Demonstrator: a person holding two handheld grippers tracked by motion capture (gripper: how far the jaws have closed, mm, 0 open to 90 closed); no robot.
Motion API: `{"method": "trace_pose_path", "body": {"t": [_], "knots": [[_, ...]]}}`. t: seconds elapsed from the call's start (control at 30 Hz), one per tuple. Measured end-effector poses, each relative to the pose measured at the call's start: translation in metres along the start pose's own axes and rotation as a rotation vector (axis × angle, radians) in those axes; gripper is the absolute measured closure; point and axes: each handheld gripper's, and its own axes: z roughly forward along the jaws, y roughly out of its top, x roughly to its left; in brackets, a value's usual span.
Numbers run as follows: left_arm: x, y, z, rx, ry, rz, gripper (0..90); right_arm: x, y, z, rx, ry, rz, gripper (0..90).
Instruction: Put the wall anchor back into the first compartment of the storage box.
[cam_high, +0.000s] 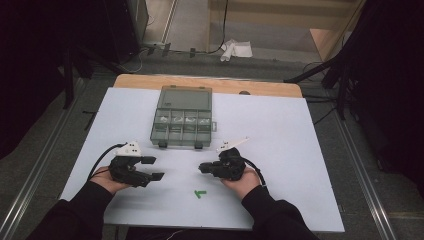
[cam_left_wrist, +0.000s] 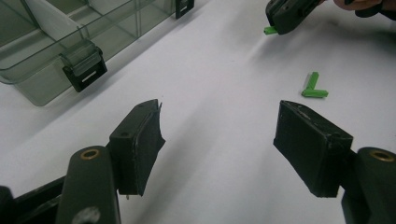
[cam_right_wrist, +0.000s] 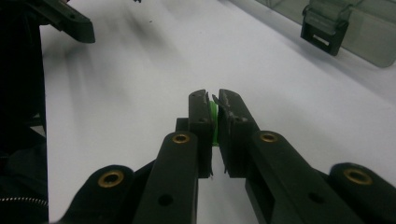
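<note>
Compartment box (cam_high: 182, 118) behind both grippers

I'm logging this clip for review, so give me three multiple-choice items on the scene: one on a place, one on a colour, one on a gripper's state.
1. Where does the loose L-shaped piece lie?
A. in the organiser box
B. on the white table sheet, near the person
C. on the floor
2. What colour is the piece in the right gripper?
A. green
B. red
C. yellow
3. How do the left gripper's jaws stand?
A. shut on a piece
B. shut on nothing
C. open, nothing between them
Key: 1 B, it lies on the white table sheet, apart from the organiser box; 2 A, a green sliver shows between the pads; 3 C, bare sheet shows between the jaws.
</note>
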Motion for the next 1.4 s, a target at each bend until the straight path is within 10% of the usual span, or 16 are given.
{"method": "trace_pose_path", "body": {"t": [1.4], "knots": [[0.000,-0.018,-0.005,0.005,0.045,-0.020,30.6,0.000,0.043,0.002,-0.045,-0.034,-0.013,85.3]]}}
